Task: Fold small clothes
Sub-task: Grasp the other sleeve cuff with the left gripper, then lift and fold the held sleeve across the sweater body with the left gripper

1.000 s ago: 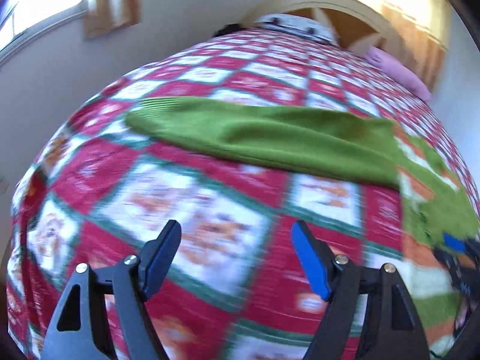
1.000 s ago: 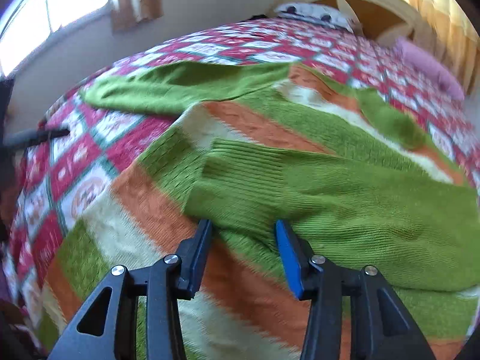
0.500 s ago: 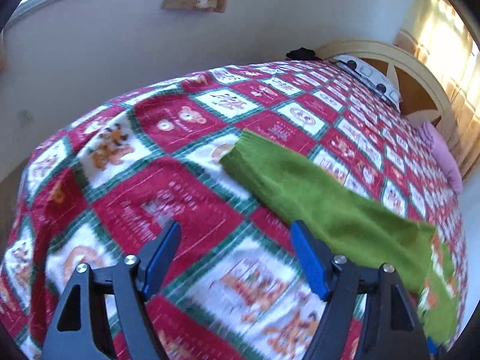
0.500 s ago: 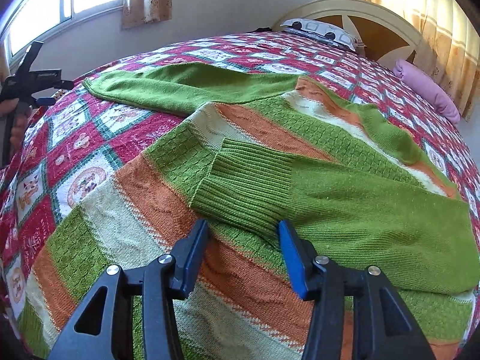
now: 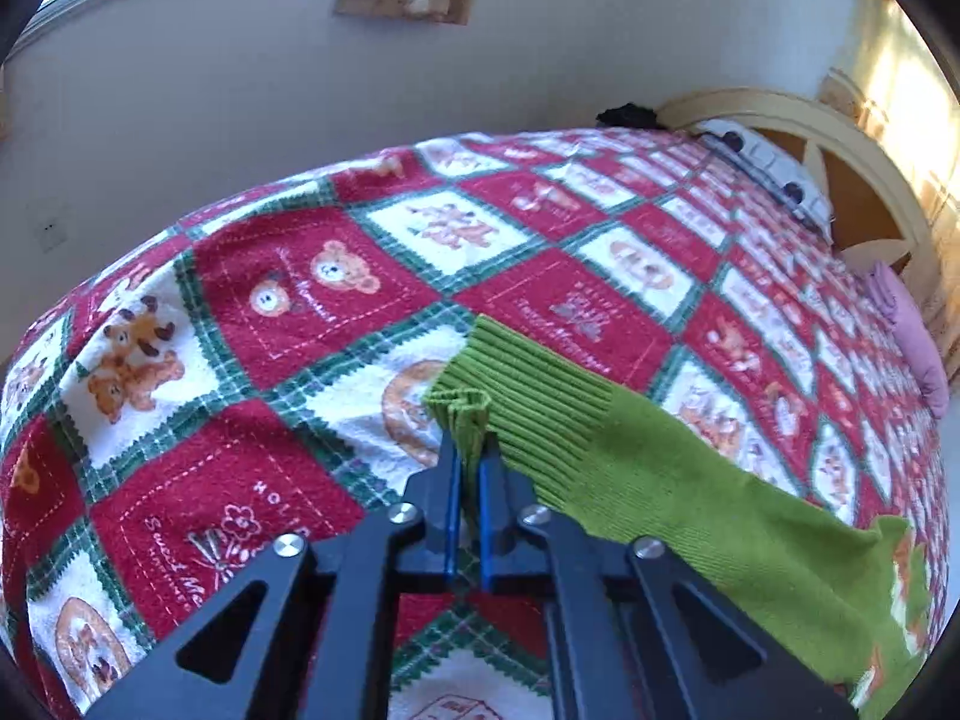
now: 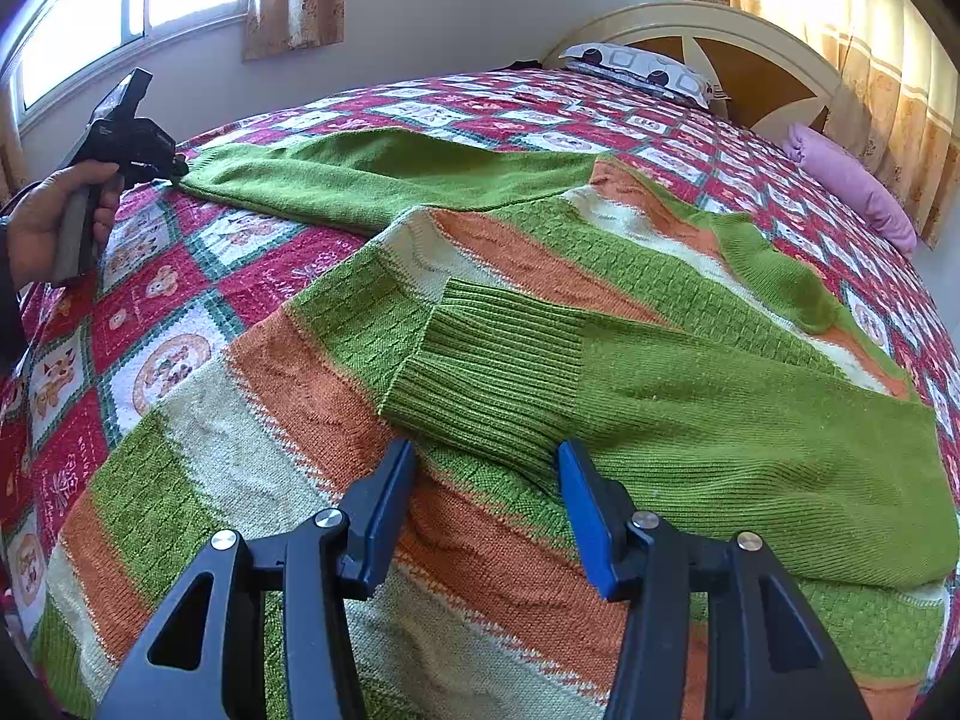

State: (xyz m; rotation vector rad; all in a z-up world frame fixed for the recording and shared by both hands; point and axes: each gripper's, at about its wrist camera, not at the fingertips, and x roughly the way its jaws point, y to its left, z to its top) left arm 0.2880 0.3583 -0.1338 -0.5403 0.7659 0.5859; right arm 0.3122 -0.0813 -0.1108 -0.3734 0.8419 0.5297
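Green-striped sweater (image 6: 540, 312), one; left tongs (image 5: 470, 450) clamp cuff (image 5: 510, 384); right tongs (image 6: 486, 480) agape, empty.

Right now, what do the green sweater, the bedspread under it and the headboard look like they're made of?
Sweater: knitted yarn, probably wool or acrylic; ribbed cuff, visible stitches, matte orange and cream bands. Bedspread: soft woven or fleecy cloth, likely cotton; fuzzy matte nap, printed bear squares. Headboard: apparently wood, painted cream with a slight sheen and brown panels.
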